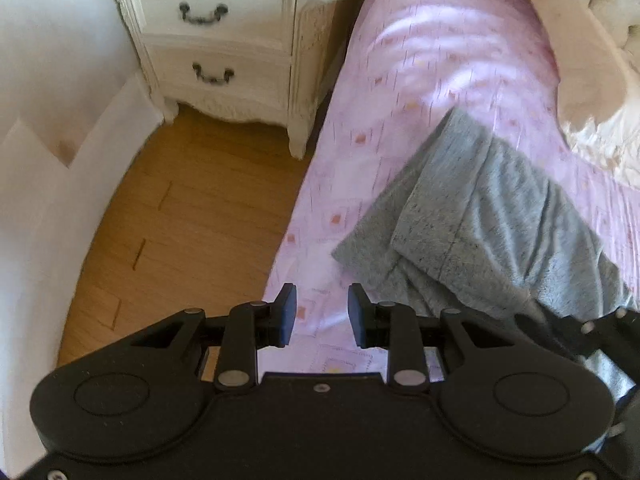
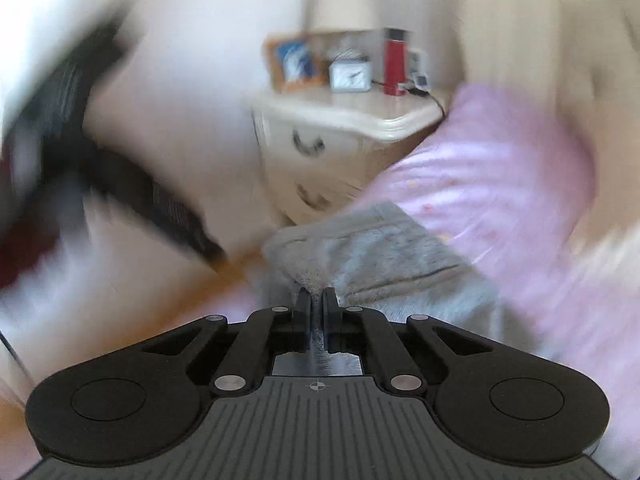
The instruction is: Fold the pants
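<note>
Blurrily, right tool (image 2: 319,300) pinches grey pants (image 2: 372,248); left tool (image 1: 322,312) spread, empty.

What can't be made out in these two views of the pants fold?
- Left wrist: the grey pants run off the right edge and under the right claw, so how far they extend stays hidden.
- Right wrist: motion blur smears the nightstand; the clock face is unreadable.
- Right wrist: a dark blurred shape at left cannot be identified.
- Right wrist: which part of the pants the right claw pinches is unclear.
</note>
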Action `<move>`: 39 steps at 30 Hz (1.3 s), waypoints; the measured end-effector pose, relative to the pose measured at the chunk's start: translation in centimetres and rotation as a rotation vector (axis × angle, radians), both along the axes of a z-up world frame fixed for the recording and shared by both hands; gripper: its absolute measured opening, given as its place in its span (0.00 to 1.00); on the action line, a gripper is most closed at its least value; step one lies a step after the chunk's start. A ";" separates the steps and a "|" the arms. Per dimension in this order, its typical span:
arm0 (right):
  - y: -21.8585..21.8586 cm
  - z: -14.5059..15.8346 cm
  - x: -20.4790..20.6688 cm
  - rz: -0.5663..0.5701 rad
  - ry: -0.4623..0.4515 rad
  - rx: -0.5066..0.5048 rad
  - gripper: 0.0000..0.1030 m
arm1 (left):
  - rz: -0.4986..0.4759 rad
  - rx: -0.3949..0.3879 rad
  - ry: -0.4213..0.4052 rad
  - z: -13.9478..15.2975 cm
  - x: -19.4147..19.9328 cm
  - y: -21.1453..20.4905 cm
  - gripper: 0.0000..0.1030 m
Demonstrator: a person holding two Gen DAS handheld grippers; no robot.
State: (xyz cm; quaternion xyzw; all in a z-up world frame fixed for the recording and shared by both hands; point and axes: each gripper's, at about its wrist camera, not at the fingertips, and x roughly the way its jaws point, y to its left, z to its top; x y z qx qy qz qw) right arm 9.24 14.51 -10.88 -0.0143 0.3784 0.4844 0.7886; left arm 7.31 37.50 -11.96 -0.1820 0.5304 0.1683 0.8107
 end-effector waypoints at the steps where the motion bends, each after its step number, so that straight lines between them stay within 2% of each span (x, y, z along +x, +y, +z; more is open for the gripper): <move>1: 0.2 -0.6 0.1 -0.007 0.039 0.009 0.05 | -0.003 0.014 -0.015 0.5 -0.1 0.0 0.37; 3: 1.1 -2.7 0.0 0.030 0.067 -0.050 0.06 | -0.004 0.051 -0.046 1.9 -0.1 -0.1 0.37; 4: 1.7 -4.0 -0.1 0.054 0.077 -0.113 0.06 | -0.003 0.069 -0.061 2.5 -0.1 -0.2 0.37; 5: 2.2 -5.1 -0.4 0.069 0.072 -0.165 0.10 | -0.004 0.082 -0.078 3.1 0.1 -0.3 0.37; 6: 2.3 -5.6 -0.7 0.075 0.056 -0.172 0.10 | -0.005 0.089 -0.090 3.5 0.2 -0.5 0.37; 7: 1.9 -5.6 -0.8 0.068 0.050 -0.152 0.11 | -0.011 0.099 -0.098 3.9 0.5 -0.8 0.37; 10: -0.6 -3.6 -1.2 0.033 0.093 -0.061 0.25 | -0.038 0.109 -0.104 4.2 1.6 -2.0 0.37; 13: -5.4 -1.2 -2.2 -0.051 0.052 -0.027 0.26 | -0.068 0.085 -0.103 4.2 2.8 -3.7 0.37; 16: -11.2 0.0 -2.9 -0.172 0.008 -0.053 0.26 | -0.105 0.052 -0.102 3.8 3.9 -6.3 0.39; 20: -19.0 -0.6 -3.0 -0.346 -0.003 -0.153 0.26 | -0.208 -0.023 -0.082 2.2 5.0 -11.9 0.39; 23: -22.8 -2.7 -4.0 -0.380 0.011 -0.291 0.26 | -0.300 -0.072 -0.036 0.2 5.4 -16.1 0.41; 25: -24.9 -4.0 -5.3 -0.390 0.029 -0.391 0.26 | -0.348 -0.072 0.019 -1.7 5.5 -18.5 0.41; 26: -26.1 -4.8 -6.0 -0.432 0.049 -0.436 0.26 | -0.373 -0.072 0.058 -2.8 5.5 -19.4 0.41; 27: -27.7 -5.0 -6.7 -0.475 0.056 -0.393 0.26 | -0.392 -0.064 0.091 -3.7 5.4 -19.9 0.41; 28: -29.2 -4.9 -7.2 -0.525 0.083 -0.351 0.25 | -0.421 -0.018 0.104 -4.5 5.0 -20.5 0.42; 30: -30.7 -4.4 -7.8 -0.594 0.099 -0.339 0.24 | -0.463 0.028 0.074 -4.5 4.2 -21.0 0.44; 31: -31.2 -3.8 -8.1 -0.618 0.071 -0.347 0.24 | -0.451 0.026 0.076 -4.4 4.1 -20.9 0.44; 34: -32.8 -2.5 -8.5 -0.651 -0.015 -0.278 0.24 | -0.400 -0.001 0.063 -4.1 3.9 -20.3 0.42; 36: -33.6 -2.0 -7.3 -0.685 -0.045 -0.297 0.25 | -0.385 -0.005 0.006 -3.4 3.2 -20.6 0.40; 39: -34.8 -3.7 -4.7 -0.659 -0.011 -0.371 0.25 | -0.379 -0.020 -0.077 -2.4 2.1 -21.1 0.40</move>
